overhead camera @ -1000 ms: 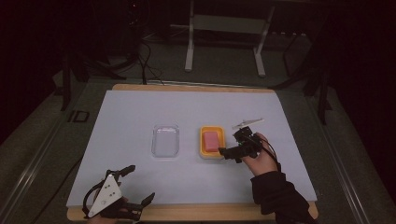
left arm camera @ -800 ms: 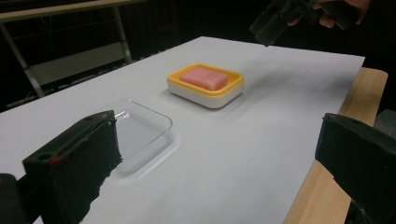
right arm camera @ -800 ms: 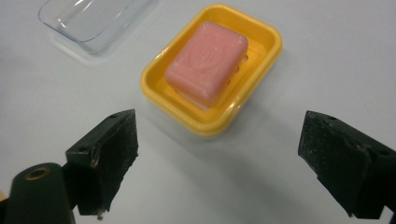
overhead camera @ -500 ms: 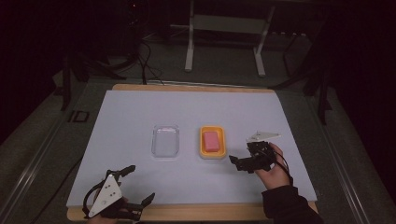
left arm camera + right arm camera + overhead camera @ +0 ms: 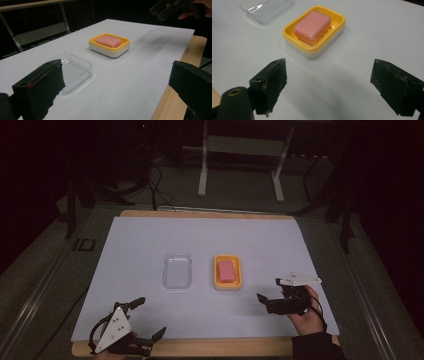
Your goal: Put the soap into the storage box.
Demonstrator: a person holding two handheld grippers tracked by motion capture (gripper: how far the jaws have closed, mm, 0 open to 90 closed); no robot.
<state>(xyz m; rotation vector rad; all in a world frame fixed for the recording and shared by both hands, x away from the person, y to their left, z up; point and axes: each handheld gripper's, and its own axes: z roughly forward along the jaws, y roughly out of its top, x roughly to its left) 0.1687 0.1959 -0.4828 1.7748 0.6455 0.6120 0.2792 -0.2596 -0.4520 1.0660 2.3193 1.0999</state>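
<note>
A pink soap bar (image 5: 226, 270) lies in a yellow dish (image 5: 229, 287) with a white base, at the middle of the white table cover. Left of it sits a clear plastic tray (image 5: 177, 271). My right gripper (image 5: 264, 304) hovers near the front right, jaws open and pointing left, a short way from the dish. In the right gripper view the soap (image 5: 312, 23) and dish (image 5: 312, 51) lie ahead of the open right gripper (image 5: 328, 82). My left gripper (image 5: 152, 316) rests open at the front left edge. The left gripper view shows the tray (image 5: 72, 70) and dish (image 5: 110, 51) beyond.
The wooden table edge (image 5: 225, 347) runs along the front, under the white cover (image 5: 150, 240). Metal stand legs (image 5: 202, 175) and cables (image 5: 155, 185) lie on the floor behind the table. The other hand's gripper (image 5: 170, 10) hangs at the upper right of the left gripper view.
My right gripper has drawn back from the dish's right side toward the front right of the table, still open. The soap stays in the dish. The left gripper has not moved.
</note>
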